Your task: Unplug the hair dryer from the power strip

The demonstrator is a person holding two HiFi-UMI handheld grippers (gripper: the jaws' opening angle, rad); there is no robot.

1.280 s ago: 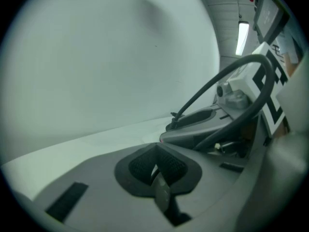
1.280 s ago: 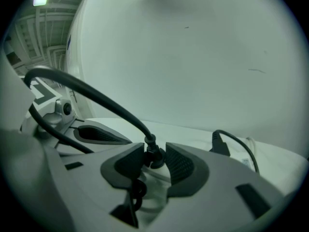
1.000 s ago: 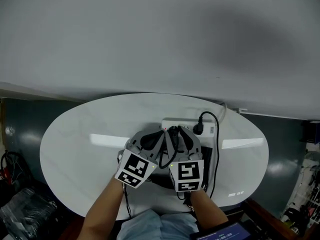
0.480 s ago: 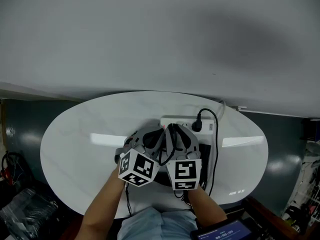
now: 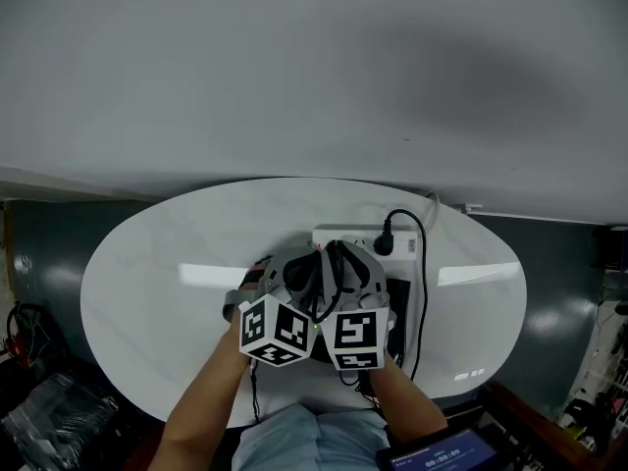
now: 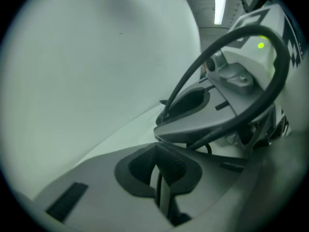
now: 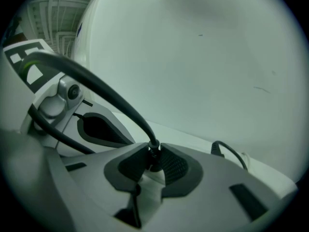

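At the back of the white oval table (image 5: 167, 273) lies a white power strip (image 5: 339, 235). Both grippers meet at its near side. My right gripper (image 5: 345, 255) (image 7: 153, 161) is closing its jaws on a black plug (image 7: 153, 154) that stands in the strip, and the pads touch it on both sides. That plug's cord (image 7: 101, 91) arcs up and back over the grippers. My left gripper (image 5: 304, 261) (image 6: 161, 180) is shut on a thin white edge of the power strip (image 6: 164, 190). A black body, probably the hair dryer (image 5: 398, 307), is mostly hidden beside the right gripper.
A second black plug (image 5: 385, 246) (image 7: 217, 149) sits further right in the strip. Its cord (image 5: 424, 273) loops up, then runs down the table's right side. The person's forearms reach in from the near edge. A pale wall rises behind the table.
The left gripper has rolled, turning its marker cube to show two faces. Both marker cubes now sit closer together. The second plug and its cord have not moved.
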